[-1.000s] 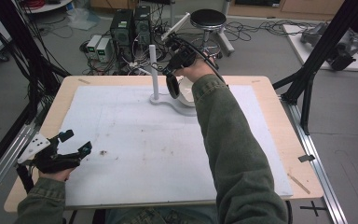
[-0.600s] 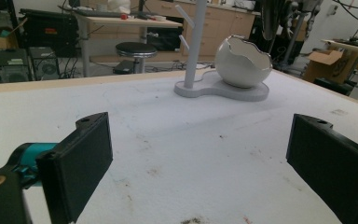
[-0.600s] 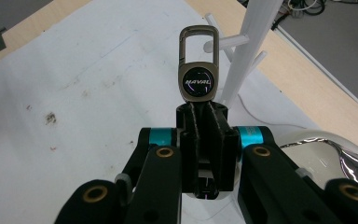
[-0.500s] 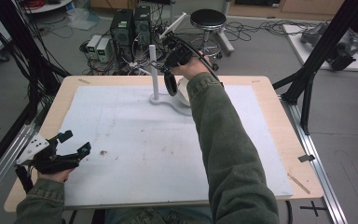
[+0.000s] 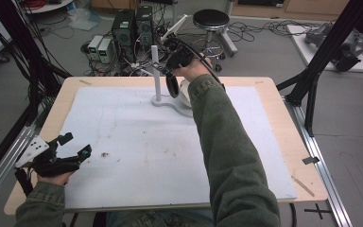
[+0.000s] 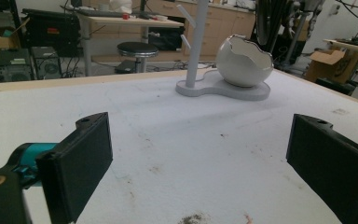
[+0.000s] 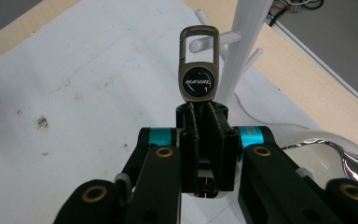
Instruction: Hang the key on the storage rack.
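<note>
even, soft indoor light — faint shadows, slight blur, glare on the bowl [image 7: 335, 154].

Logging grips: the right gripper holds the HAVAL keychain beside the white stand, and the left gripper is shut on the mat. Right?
Not quite. The left gripper is open, its fingers wide apart over the mat, as the left gripper view shows. The rest stands.

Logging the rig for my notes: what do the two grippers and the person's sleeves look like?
Both are black two-jaw tools with flat black jaws, teal joints and brass-coloured pivot rings. The left gripper carries a grey three-cornered plate; a black cable arcs over the right gripper. Both sleeves are olive green.
</note>
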